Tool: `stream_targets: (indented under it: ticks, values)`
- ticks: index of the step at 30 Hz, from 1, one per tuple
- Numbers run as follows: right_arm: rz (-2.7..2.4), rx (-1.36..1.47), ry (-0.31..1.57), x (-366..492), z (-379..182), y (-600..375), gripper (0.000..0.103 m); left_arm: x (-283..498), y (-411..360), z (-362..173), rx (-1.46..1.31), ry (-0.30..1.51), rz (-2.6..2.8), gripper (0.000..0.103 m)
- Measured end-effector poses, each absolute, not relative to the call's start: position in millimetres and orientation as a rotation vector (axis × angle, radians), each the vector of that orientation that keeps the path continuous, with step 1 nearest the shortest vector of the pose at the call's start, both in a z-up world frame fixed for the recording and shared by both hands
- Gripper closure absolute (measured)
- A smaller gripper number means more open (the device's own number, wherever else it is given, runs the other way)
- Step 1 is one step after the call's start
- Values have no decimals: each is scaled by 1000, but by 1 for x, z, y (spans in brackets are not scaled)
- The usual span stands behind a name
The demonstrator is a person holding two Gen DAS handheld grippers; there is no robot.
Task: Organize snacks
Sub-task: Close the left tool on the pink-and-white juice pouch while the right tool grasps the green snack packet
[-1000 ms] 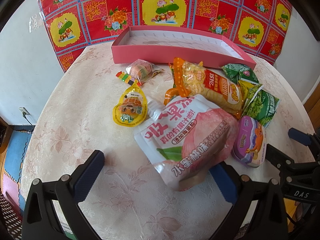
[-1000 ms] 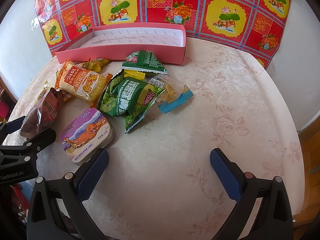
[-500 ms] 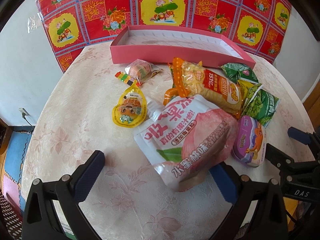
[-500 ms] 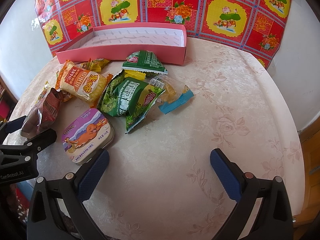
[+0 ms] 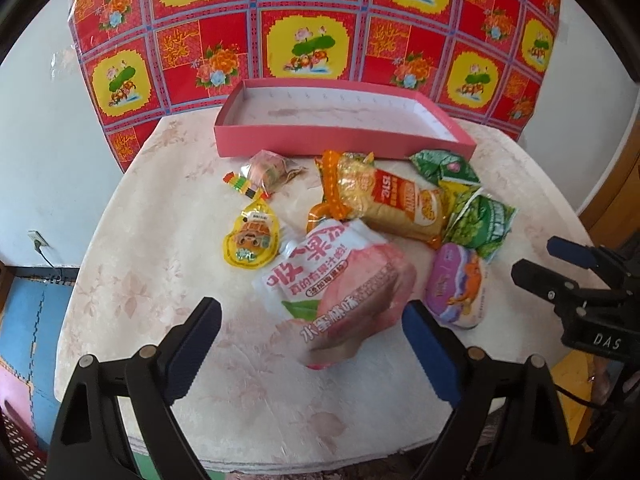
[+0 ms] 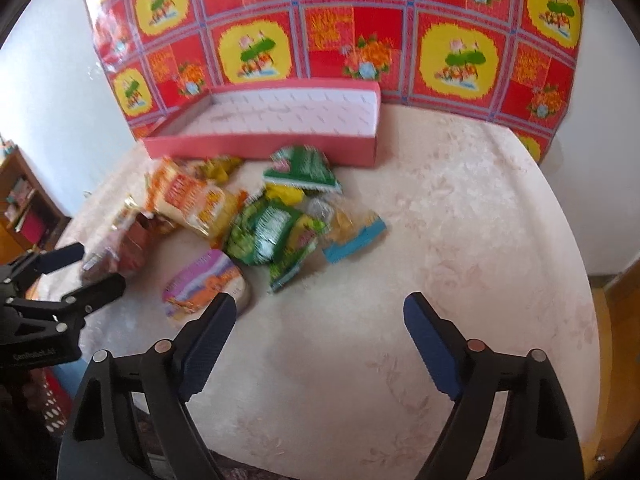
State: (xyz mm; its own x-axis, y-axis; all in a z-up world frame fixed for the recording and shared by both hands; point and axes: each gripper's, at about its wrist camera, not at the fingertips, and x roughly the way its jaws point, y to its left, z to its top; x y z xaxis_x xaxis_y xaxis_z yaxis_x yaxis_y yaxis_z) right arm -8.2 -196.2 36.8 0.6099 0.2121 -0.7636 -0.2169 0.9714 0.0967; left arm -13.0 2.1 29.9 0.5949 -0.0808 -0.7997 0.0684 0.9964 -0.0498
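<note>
An empty pink box (image 5: pixel 340 118) stands at the table's far side; it also shows in the right wrist view (image 6: pixel 280 128). Snacks lie in a pile in front of it: a big pink-and-white peach jelly pouch (image 5: pixel 340 280), an orange noodle pack (image 5: pixel 384 200), green pea bags (image 5: pixel 480 220), a purple tin (image 5: pixel 456 284) and a small yellow pouch (image 5: pixel 252 240). My left gripper (image 5: pixel 312 344) is open and empty, just in front of the peach pouch. My right gripper (image 6: pixel 320 340) is open and empty, to the right of the purple tin (image 6: pixel 204 284).
A small wrapped candy (image 5: pixel 268 168) and a striped stick (image 5: pixel 240 184) lie left of the pile. A blue-edged packet (image 6: pixel 352 236) lies at its right. The round table (image 6: pixel 460 240) ends close behind both grippers. A red patterned cloth (image 5: pixel 312 32) covers the wall.
Both grippers have pulled back and risen, so the snacks and box look smaller and farther. The right wrist view is blurred from motion. No snack has moved.
</note>
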Motion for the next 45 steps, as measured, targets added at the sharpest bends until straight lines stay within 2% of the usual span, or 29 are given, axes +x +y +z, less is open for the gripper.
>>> stream_targets:
  ticks: [5, 13, 23, 27, 31, 33, 38, 39, 45]
  values:
    - [291, 16, 868, -4, 43, -191, 16, -15, 4, 38, -34, 912, -94, 8]
    - [332, 59, 917, 10, 36, -180, 28, -4, -1, 38, -57, 926, -131, 14]
    - [338, 90, 946, 25, 28, -174, 35, 6, -7, 32, -35, 920, -130, 19]
    - [330, 100, 958, 30, 24, -173, 41, 10, -9, 31, -17, 914, -126, 19]
    - [317, 106, 957, 32, 24, -174, 56, 15, -10, 29, -18, 915, -129, 20]
    - [303, 110, 959, 33, 23, -177, 64, 15, -11, 31, -21, 905, -146, 28]
    - [300, 112, 950, 32, 26, -178, 68, 13, -14, 35, -15, 878, -161, 37]
    - [299, 105, 944, 32, 27, -177, 69, 12, -14, 38, -16, 865, -169, 56]
    - [301, 97, 930, 29, 31, -177, 72, 11, -11, 41, -17, 857, -166, 60]
